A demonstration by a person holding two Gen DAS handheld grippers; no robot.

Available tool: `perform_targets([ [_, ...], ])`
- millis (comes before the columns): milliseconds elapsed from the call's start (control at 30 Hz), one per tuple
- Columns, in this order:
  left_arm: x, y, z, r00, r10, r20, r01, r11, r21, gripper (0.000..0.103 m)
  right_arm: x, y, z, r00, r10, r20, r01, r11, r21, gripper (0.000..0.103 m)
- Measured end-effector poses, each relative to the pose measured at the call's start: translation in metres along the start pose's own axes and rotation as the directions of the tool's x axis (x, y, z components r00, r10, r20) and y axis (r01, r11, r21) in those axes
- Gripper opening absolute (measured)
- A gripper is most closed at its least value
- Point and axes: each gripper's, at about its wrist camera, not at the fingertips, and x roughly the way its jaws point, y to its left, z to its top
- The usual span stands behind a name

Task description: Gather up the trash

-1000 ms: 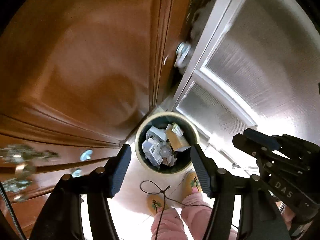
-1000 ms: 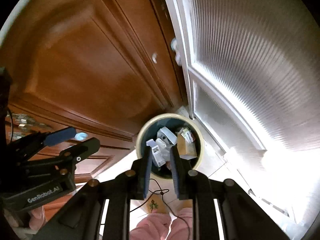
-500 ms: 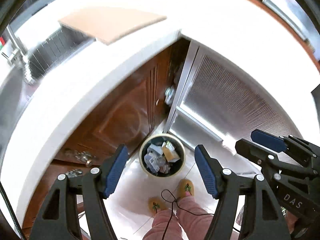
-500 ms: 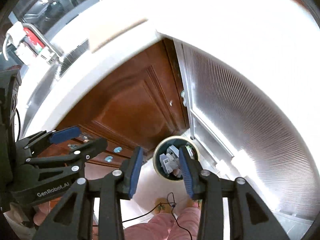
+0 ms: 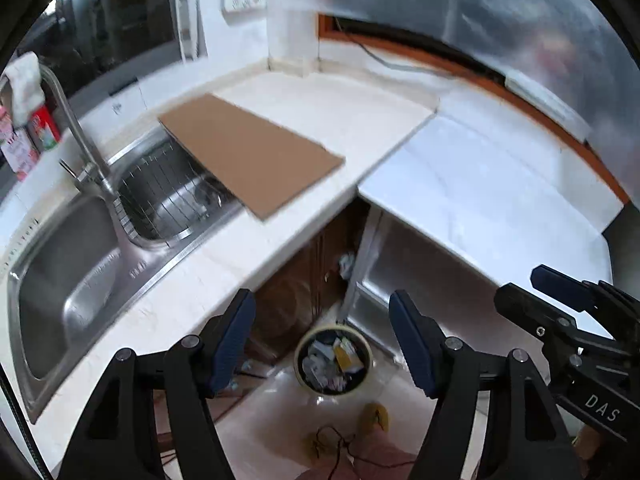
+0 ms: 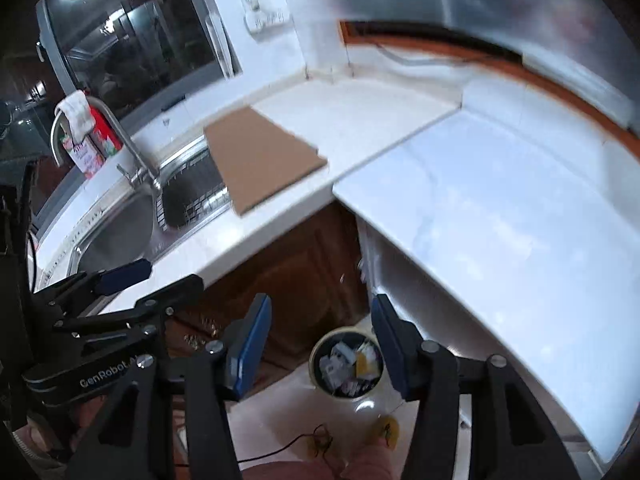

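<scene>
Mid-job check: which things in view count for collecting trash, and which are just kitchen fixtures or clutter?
Job:
- trash bin, on the floor, holding scraps
- cardboard sheet, partly over the sink, possibly trash
- left gripper and right gripper, both open and empty

Lying about:
- sink
- faucet
- red cartons
- slippers

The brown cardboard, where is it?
In both views the cardboard lies flat on the white counter, left of centre, with one end over the sink beside the tap.
</scene>
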Motion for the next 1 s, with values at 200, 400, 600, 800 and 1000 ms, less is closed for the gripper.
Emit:
perform_targets([
  [200,-0.027,-0.009,0.026,0.998,0.023,0.054,-0.023,1.000,0.006,0.068,-0.034,0.003,0.027,0.998,-0.039,0.058,0.039,0.999,0.002,0.056],
  [400,-0.046,-0.017,0.042,0.995,0.043,0.091,-0.044,0.999,0.010,0.068,-0.054,0.004,0.045,0.995,-0.059,0.082,0.058,0.998,0.020,0.057],
  [600,-0.062,-0.020,0.056,0.991,0.060,0.123,-0.058,0.998,-0.019,0.069,-0.067,0.008,0.058,0.990,-0.067,0.127,0.067,0.998,0.008,0.064],
  [800,-0.066,-0.024,0.060,0.984,0.105,0.142,-0.102,0.994,-0.027,0.069,-0.068,0.011,0.063,0.986,-0.080,0.147,0.083,0.996,-0.015,0.065],
  [1000,-0.066,-0.027,0.060,0.981,0.132,0.142,-0.129,0.991,-0.030,0.069,-0.064,0.011,0.065,0.986,-0.084,0.146,0.088,0.996,-0.019,0.065],
])
